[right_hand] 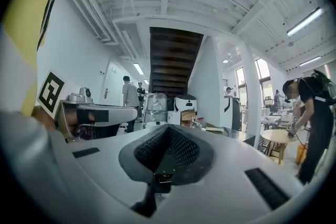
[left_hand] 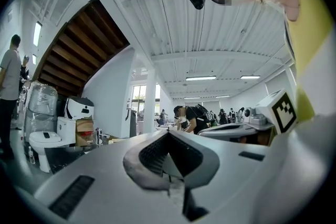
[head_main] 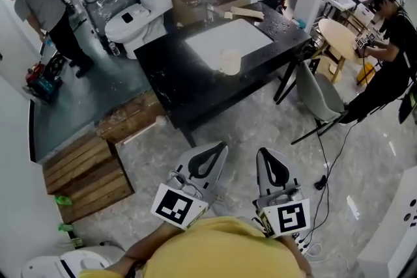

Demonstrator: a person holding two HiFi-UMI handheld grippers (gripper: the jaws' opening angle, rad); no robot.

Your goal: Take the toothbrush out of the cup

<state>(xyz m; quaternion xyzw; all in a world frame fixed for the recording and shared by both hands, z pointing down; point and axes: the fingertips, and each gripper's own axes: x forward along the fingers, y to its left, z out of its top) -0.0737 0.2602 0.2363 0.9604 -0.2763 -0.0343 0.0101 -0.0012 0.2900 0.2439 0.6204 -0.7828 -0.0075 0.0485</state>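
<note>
**A:** How do the jaws stand?

**B:** Both pairs are pressed together with nothing between them. The grey left gripper [head_main: 217, 149] and the grey right gripper [head_main: 263, 154] hang side by side, close to the person's yellow shirt [head_main: 215, 250]. They are over the grey marbled floor [head_main: 260, 115], well apart from the table.

**A:** So the step in hand is the approach?

**B:** It seems so. The person needs to walk up to the glossy black table [head_main: 163, 68] and part one pair of jaws before coming down. The toothbrush is best pinched by its handle and lifted straight up, so that the cup doesn't tip. The other gripper could steady the cup.

**A:** And where are the cup and the toothbrush?

**B:** A pale round thing [head_main: 229, 62] sits at the near edge of the white rectangular basin [head_main: 221, 39] set into the table. That is probably the cup, though it is too small to be sure. No toothbrush can be made out from here. The rest of the basin looks bare.
</note>
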